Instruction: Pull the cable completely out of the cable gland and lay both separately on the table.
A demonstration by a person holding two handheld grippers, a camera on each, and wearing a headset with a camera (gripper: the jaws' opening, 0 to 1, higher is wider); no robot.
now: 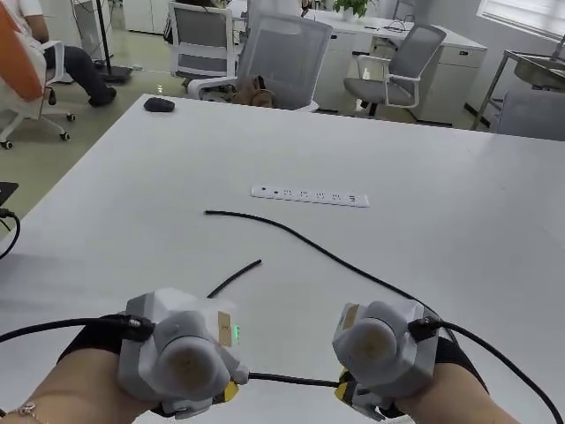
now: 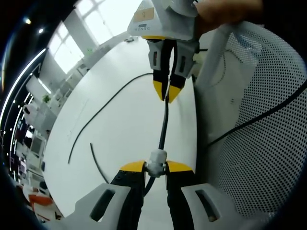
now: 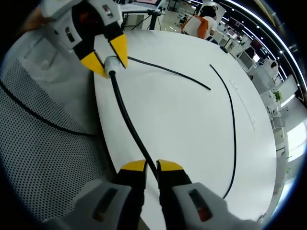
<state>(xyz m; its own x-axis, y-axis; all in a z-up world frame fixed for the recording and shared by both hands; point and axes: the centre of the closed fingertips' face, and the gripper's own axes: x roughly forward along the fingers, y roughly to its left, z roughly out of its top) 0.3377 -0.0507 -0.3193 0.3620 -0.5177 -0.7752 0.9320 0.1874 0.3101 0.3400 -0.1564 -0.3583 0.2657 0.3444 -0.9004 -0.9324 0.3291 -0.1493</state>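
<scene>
White table (image 1: 459, 221) runs wide and mostly bare under both hands, with office chairs (image 1: 287, 53) past its far edge.

Left hand-held gripper (image 2: 156, 167) has its yellow tips pinched onto the gland (image 2: 157, 162), a small white fitting seated between them. The cable (image 2: 164, 124) enters the gland from the front, and a dark stub comes out behind it between the jaws, so the cable sits threaded through the gland. How much has passed through is hard to tell, as the jaw bodies cover it.

Right hand-held gripper (image 3: 152, 167) is closed tight on the bare cable, with no gap showing between its tips. The two grippers face each other, and the cable spans the space between them in a slight bow, held just above the table.

In the head view the gripper bodies hide the jaws and the gland — only slivers of yellow and the middle of the cable show, and the frame cuts off the wrists.

Both gripper views show the cable just inside the table's near edge, with white mesh (image 3: 53, 143) beyond that edge and a black lead crossing it.

Farther out lie a short wire (image 1: 234, 278) and a long wire (image 1: 300, 238), whose near end passes behind the right gripper. Beyond them sits a power strip (image 1: 309, 196), and a mouse (image 1: 159, 104) near the far left corner — open surface to the right.
</scene>
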